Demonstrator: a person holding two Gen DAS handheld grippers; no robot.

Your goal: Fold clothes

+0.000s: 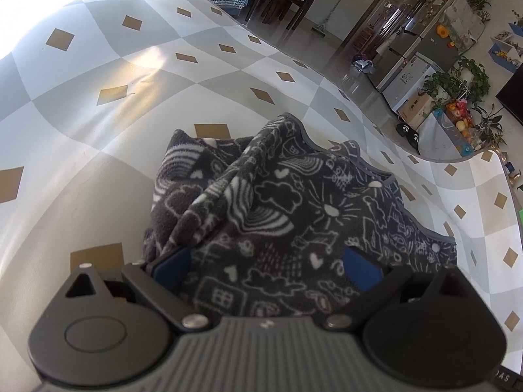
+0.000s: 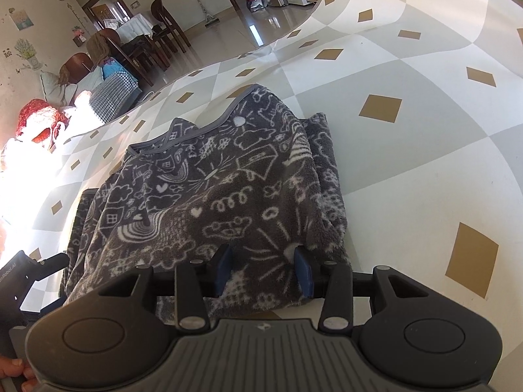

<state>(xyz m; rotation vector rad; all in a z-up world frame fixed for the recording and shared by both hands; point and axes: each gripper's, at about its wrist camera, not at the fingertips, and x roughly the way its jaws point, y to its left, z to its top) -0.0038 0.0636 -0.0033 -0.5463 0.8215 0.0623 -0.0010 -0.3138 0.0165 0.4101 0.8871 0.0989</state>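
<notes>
Checkered cloth (image 1: 98, 170) bears a bunched fleece garment (image 1: 278, 202) hiding whether either spread hand-held gripper (image 1: 266, 266) (image 2: 263, 271) pinches it.

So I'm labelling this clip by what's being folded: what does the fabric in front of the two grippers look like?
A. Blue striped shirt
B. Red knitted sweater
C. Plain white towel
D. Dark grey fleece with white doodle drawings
D: the fleece garment is dark grey, printed all over with white hearts, clouds and rainbows, and lies bunched on the checkered cloth in both wrist views.
</notes>
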